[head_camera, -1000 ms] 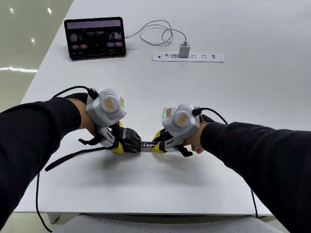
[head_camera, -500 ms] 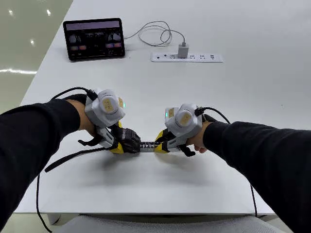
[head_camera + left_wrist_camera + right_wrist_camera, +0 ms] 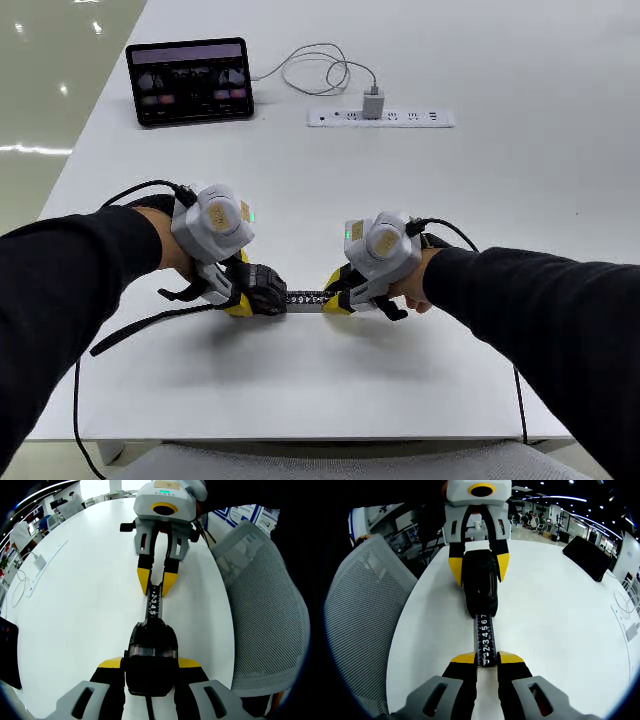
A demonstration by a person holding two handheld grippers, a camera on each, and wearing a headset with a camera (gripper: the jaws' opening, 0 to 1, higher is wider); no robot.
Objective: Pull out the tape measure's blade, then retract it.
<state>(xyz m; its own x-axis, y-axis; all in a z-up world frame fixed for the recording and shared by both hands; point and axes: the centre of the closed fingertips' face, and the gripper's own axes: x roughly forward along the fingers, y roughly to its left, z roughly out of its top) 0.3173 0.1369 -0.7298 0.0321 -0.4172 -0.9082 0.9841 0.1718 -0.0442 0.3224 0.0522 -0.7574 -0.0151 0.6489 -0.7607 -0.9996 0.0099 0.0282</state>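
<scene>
Well beyond the case [image 3: 264, 290], on its far side, you have a lit tablet [image 3: 190, 80], a strip [image 3: 420, 119] with a charger [image 3: 373, 103] plugged in, and a looped cable [image 3: 315, 62] running between them. All of it is well apart from the case. A black strap [image 3: 150, 320] trails off on the case's left.

Surface: a white table [image 3: 400, 380], plain and matt. A grey mesh chair [image 3: 260, 610] stands at the table edge on the near side of the case. Room: an open office with ceiling lights behind the case in the right gripper view, and glossy floor off the table's left edge.

Your left gripper [image 3: 150, 662] pinches the case by its sides, with the case lying on the table. Your right gripper [image 3: 486, 659] is pressed together on the tip of the blade [image 3: 485, 637]. The blade runs straight out of the case, marks 2 to 7 readable.

Against a second ago: more blade shows, and the right gripper sits farther from the case.
</scene>
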